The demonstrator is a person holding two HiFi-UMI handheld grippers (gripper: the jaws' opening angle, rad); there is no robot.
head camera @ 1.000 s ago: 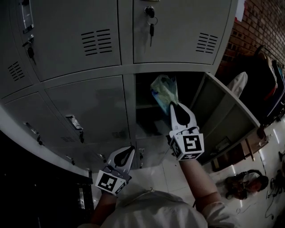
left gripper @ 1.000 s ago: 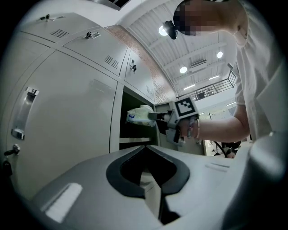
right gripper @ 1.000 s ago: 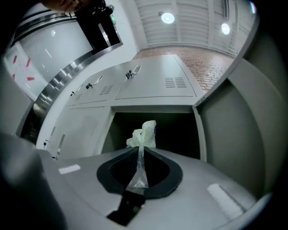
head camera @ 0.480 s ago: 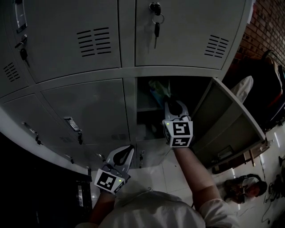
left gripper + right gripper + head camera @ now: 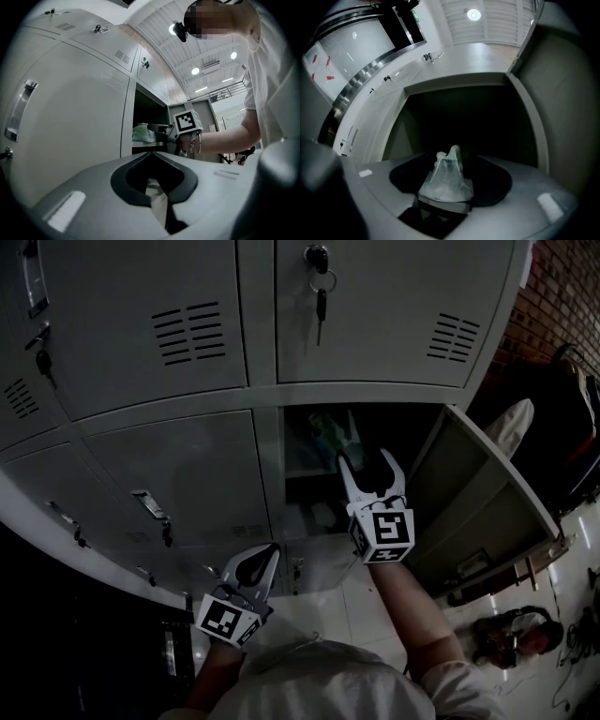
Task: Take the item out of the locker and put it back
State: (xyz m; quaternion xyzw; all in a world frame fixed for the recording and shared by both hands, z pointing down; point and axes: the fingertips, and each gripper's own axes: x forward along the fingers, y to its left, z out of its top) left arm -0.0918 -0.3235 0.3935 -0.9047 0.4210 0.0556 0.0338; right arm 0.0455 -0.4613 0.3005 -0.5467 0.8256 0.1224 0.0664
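A pale green, translucent plastic bag [image 5: 326, 431] rests on the shelf inside the open locker compartment [image 5: 302, 486]. My right gripper [image 5: 369, 459] is at the compartment's mouth, just below and right of the bag. Its jaws are opening and the pads stand off the bag. In the right gripper view the bag [image 5: 447, 174] stands between the spread jaws on the shelf, not pressed by either. The left gripper view shows the bag [image 5: 142, 133] on the shelf from the side. My left gripper [image 5: 255, 566] hangs low in front of the lower lockers, shut and with nothing in it.
The compartment's door [image 5: 473, 486] swings out to the right. Closed grey lockers fill the left and top, one with keys [image 5: 319, 285] hanging from its lock. A brick wall and dark clothing stand at far right, and a bag [image 5: 511, 632] lies on the tiled floor.
My right gripper carried the bag up into the compartment, then its jaws spread and it drew back slightly. The bag stays on the shelf. My left gripper has hardly moved.
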